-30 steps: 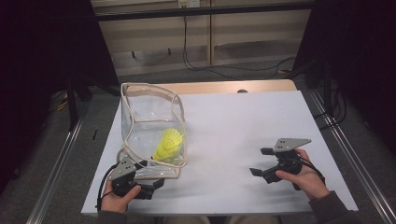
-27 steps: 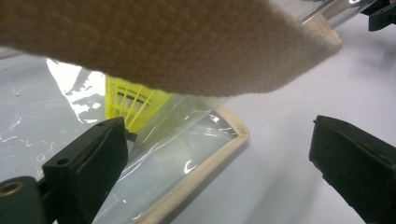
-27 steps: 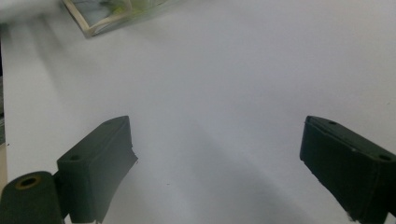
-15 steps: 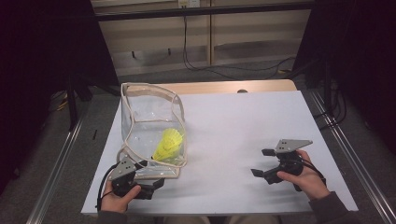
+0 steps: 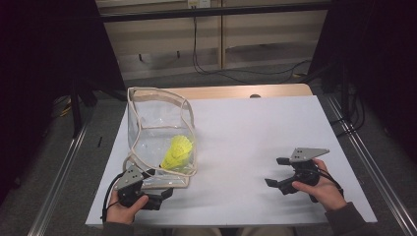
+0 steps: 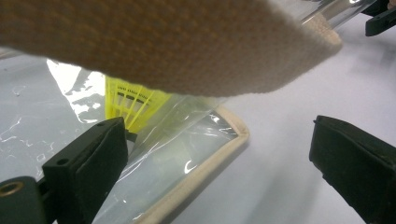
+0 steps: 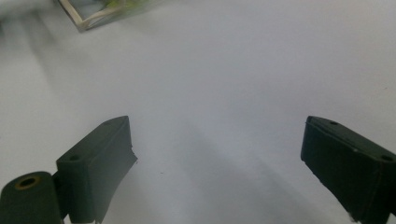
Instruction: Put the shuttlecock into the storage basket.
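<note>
High view, left gripper (image 5: 156,194) low at the clear bag (image 5: 160,129) corner, jaws wide apart, holding nothing, right gripper (image 5: 278,172) resting open-jawed, empty, on the table (image 5: 246,128), yellow shuttlecock (image 5: 177,151) in the bag

Dim room around a white worktop

The white worktop (image 5: 275,132) shows a wooden edge (image 5: 236,91) at its far side; beyond stand pale panels (image 5: 206,39) with black cables (image 5: 236,71), grey floor (image 5: 64,147) and metal rails (image 5: 364,157) either side.

bag (image 5: 160,129): glossy clear plastic, rough woven cloth trim
shuttlecock (image 5: 177,151): yellow plastic mesh
table (image 5: 255,137): smooth matt white
jaws: matt black
</note>
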`<action>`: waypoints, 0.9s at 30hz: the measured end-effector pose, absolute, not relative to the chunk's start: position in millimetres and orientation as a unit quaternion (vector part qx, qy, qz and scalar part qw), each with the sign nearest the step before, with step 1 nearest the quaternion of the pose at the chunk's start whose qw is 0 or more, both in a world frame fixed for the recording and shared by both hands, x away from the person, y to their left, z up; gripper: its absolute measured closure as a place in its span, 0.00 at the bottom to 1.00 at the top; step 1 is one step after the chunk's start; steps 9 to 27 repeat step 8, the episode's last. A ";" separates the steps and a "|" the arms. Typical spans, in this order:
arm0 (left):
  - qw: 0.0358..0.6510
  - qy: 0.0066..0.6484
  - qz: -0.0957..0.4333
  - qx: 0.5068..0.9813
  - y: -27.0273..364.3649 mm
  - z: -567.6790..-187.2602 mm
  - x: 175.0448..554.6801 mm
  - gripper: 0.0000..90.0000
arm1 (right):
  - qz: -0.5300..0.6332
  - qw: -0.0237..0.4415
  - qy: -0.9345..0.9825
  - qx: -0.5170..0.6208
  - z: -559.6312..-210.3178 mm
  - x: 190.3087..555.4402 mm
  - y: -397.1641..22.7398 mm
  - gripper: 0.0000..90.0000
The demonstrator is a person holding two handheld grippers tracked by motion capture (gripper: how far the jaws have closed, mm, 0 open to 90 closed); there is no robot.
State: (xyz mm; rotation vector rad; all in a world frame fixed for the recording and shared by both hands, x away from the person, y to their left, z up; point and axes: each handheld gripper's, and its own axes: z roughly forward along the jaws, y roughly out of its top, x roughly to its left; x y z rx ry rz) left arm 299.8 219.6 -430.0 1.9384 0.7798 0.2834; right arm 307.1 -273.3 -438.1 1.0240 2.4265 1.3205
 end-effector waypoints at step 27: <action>0.491 0.322 0.117 0.801 219.1 -429.8 299.8 0.05 | 0.449 0.098 0.819 0.343 -438.8 307.3 -274.6 0.09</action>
